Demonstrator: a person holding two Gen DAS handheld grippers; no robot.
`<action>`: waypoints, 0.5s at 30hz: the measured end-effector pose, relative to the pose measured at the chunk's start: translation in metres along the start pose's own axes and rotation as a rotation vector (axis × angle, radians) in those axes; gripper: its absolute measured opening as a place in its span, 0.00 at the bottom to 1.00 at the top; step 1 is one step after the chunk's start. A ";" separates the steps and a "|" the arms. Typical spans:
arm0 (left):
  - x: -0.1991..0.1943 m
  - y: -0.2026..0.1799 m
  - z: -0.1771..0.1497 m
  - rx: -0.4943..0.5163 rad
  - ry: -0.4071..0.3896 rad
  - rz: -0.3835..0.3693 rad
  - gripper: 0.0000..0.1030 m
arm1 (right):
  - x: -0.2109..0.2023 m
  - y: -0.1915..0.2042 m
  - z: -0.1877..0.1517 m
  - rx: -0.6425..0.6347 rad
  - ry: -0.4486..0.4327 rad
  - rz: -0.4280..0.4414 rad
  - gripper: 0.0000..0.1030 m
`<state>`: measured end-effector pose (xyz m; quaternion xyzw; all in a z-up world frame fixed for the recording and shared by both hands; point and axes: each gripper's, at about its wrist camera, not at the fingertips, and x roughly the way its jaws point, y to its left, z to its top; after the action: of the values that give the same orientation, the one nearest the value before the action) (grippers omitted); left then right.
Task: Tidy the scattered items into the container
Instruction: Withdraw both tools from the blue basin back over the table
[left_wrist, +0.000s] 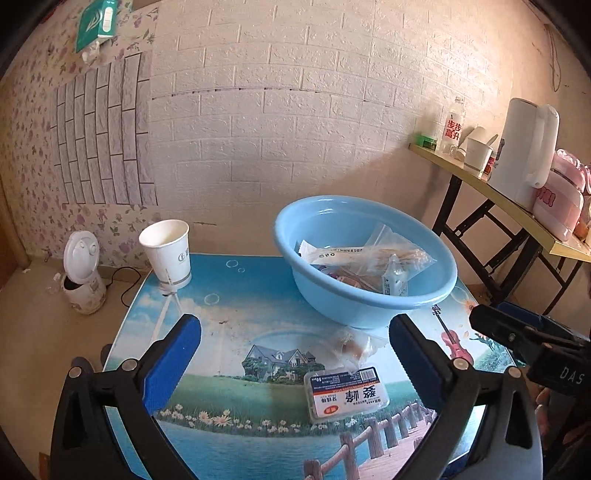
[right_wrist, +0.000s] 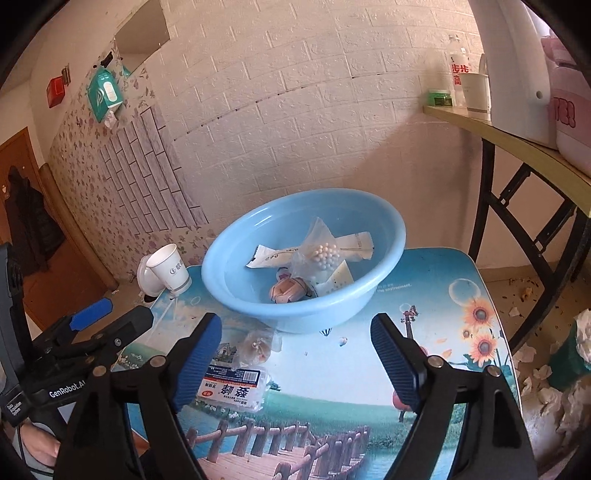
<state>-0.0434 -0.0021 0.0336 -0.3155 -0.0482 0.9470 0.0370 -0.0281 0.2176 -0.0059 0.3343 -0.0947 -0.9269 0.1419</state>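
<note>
Both of the tools I am working are standing wide apart over the near end of the table (left_wrist: 229, 332): the left hand-held gripper (left_wrist: 295, 354) is spreading its blue pads with nothing pinched between them, and the right hand-held gripper (right_wrist: 295, 354) is likewise gaping and holding nothing. Just ahead of the left one I am looking at a small clear plastic box (left_wrist: 346, 395) with a white, blue and red label, lying flat on the printed tabletop; in the right view the same box (right_wrist: 232, 389) is sitting partly behind the left pad. Just beyond it a crumpled clear wrapper (left_wrist: 352, 347) with something pale inside is lying on the table, just beside the foot of the light blue basin (left_wrist: 306, 280). That basin is standing toward the far half of the table and is already carrying a long white sachet (right_wrist: 351, 243), a clear bag of small round white beads (right_wrist: 325, 256) and a pinkish item (right_wrist: 286, 290) at the bottom. To the left of the basin a white paper cup (left_wrist: 168, 251) is standing upright near the table's far corner. Farther back, a small white appliance (left_wrist: 81, 273) is sitting on the floor by the wall, and a folding side table (left_wrist: 480, 184) on the right is carrying a white jug (left_wrist: 524, 147) and a bottle (left_wrist: 453, 125).
</note>
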 end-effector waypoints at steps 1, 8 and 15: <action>-0.003 0.001 -0.002 -0.002 -0.001 0.000 1.00 | -0.001 0.000 -0.004 0.006 0.007 0.002 0.83; -0.016 0.007 -0.016 -0.010 0.006 0.021 1.00 | -0.011 0.000 -0.027 0.013 0.017 -0.015 0.83; -0.018 0.011 -0.041 -0.028 0.057 0.022 1.00 | -0.014 -0.005 -0.051 0.025 0.043 -0.080 0.83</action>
<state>-0.0046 -0.0119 0.0103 -0.3432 -0.0567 0.9372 0.0233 0.0139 0.2231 -0.0380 0.3596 -0.0896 -0.9231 0.1026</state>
